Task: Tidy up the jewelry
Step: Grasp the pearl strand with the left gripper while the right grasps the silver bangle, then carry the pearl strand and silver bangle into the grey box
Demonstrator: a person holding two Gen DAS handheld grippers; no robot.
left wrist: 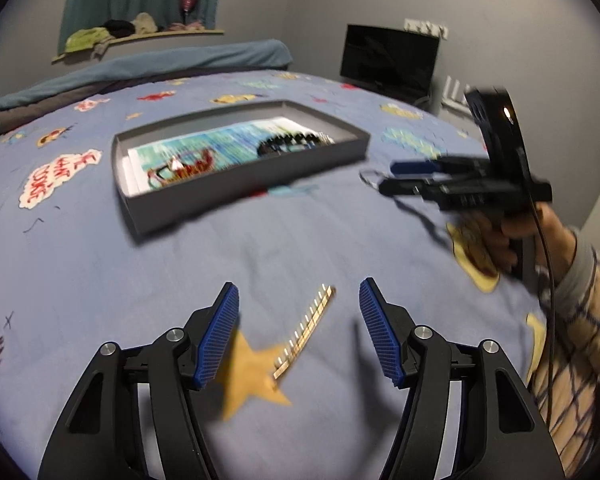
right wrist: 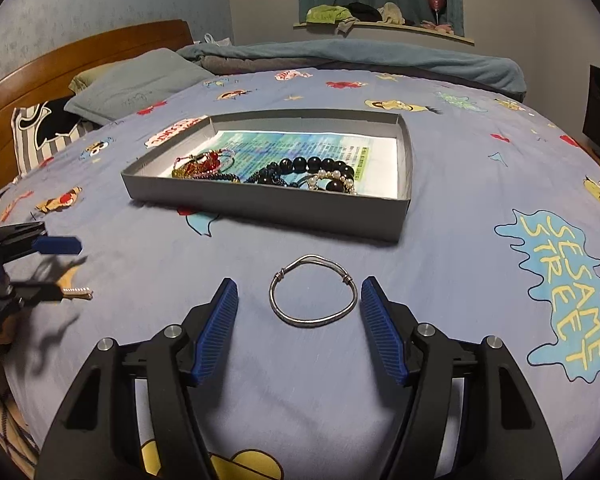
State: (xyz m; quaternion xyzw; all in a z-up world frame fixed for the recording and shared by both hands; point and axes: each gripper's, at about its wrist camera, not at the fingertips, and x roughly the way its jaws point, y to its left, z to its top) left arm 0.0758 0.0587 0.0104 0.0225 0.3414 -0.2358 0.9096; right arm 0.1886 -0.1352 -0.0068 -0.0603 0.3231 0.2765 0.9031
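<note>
On the blue cartoon bedspread, a grey box sat at 12 o'clock from both grippers. It held a black bead necklace, a pearl bracelet and a red and gold bracelet. The right gripper was wide open, with a silver bangle flat on the bed between its blue fingers. The left gripper was wide open too. A gold bracelet lay stretched out between its fingers, over a yellow star.
</note>
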